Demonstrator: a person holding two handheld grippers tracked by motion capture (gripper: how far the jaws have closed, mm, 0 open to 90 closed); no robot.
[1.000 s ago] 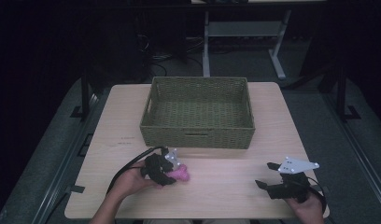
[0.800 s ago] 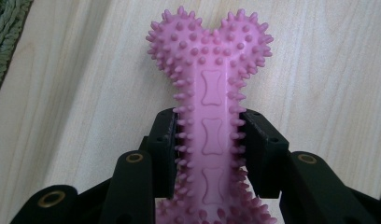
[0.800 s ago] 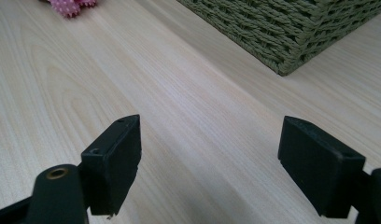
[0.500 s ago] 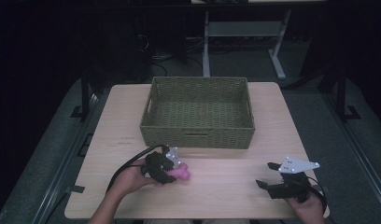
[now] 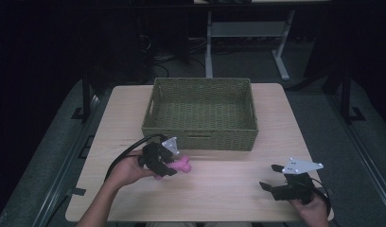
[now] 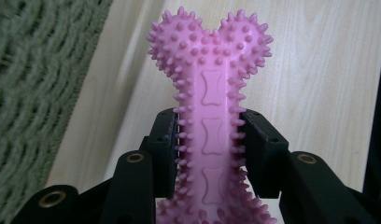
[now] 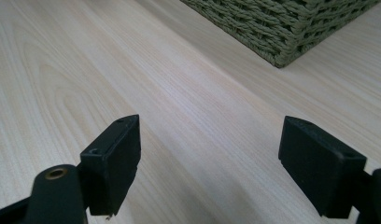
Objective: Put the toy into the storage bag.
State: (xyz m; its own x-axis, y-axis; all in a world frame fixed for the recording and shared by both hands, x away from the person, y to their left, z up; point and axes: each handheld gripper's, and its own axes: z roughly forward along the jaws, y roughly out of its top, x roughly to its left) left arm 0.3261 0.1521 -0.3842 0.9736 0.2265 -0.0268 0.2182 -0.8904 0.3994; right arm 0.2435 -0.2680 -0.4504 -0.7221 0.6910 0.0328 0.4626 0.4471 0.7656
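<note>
Nearest, in left gripper view: left gripper pinching pink spiked bone toy across its shaft, jaws pressed against both sides, knobbed end sticking out beyond the tips over bare wood. Embossed bone shapes along the shaft and rows of nubs legible here; from high view the toy reduced to a pink blob at the gripper tips, just above or on the table, contact not resolvable. In right gripper view: right gripper spread wide, nothing between the jaws, wood grain beneath, woven corner of basket ahead. High view adds layout: left hand at front left, right gripper in right hand at front right, well apart from the toy. Farther back: green wicker basket at table centre, toy near its front wall. Beyond the table: dark floor, pale metal frame.
</note>
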